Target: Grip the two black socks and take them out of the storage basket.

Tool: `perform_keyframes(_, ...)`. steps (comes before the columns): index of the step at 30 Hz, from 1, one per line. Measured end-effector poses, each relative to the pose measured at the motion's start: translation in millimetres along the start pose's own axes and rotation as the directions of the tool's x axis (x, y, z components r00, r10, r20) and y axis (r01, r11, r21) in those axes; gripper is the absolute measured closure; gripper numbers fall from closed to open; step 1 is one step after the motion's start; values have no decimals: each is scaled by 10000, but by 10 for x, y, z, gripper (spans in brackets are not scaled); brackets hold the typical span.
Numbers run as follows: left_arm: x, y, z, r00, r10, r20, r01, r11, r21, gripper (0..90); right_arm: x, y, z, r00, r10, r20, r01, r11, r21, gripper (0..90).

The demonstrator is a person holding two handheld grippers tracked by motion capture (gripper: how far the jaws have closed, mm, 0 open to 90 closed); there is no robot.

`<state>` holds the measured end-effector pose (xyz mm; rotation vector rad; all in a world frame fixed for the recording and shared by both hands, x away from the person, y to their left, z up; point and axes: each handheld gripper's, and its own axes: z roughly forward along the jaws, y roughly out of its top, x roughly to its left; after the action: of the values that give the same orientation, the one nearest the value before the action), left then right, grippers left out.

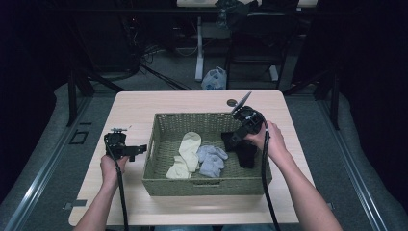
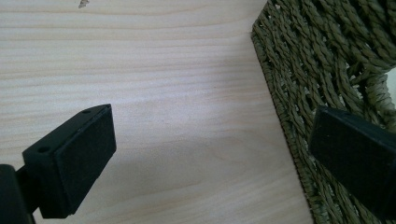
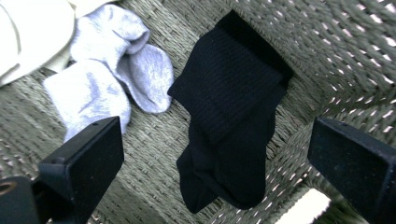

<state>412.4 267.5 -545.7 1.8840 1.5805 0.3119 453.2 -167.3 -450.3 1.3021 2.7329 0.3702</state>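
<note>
Inside the woven basket (image 1: 161,144), the right gripper (image 3: 215,158) hovers wide open over black socks (image 3: 233,107), beside grey socks (image 3: 107,79) and cream socks (image 1: 186,154). No writing is legible. The left gripper (image 2: 210,158) gapes empty above the table (image 2: 163,93).

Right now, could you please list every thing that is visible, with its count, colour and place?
basket: one, olive green woven, middle of the table
black socks: one pile, black, right end of the basket
grey socks: one pile, light grey, basket middle
cream socks: one pile, cream, left of the grey socks
table: one, light wood
plastic bag: one, white with blue, floor behind the table
round mark: one, dark, far edge of the table
left gripper: one, black, fingers open, beside the basket's left wall
right gripper: one, black, fingers open above the black socks
</note>
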Motion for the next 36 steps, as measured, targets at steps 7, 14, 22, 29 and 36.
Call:
perform_keyframes(7,2,0,0,10000,1,-9,-1,10000,-2,10,10,39,171,9998,133,121,-136,9996,259,172)
perform_keyframes(14,3,1,3,10000,38,6,-38,10000,76,11,12,60,315,9974,237,676,-280,9976,627,306)
perform_keyframes(22,3,1,5,10000,43,20,-43,10000,82,11,10,68,422,9964,393,754,-463,9946,932,497)
perform_keyframes(29,0,1,5,10000,45,9,-45,9999,92,11,-21,43,422,9974,628,367,-659,9934,935,745)
perform_keyframes(36,-2,1,7,10000,47,13,-47,10000,77,11,-43,16,254,9975,705,61,-707,9953,657,757)
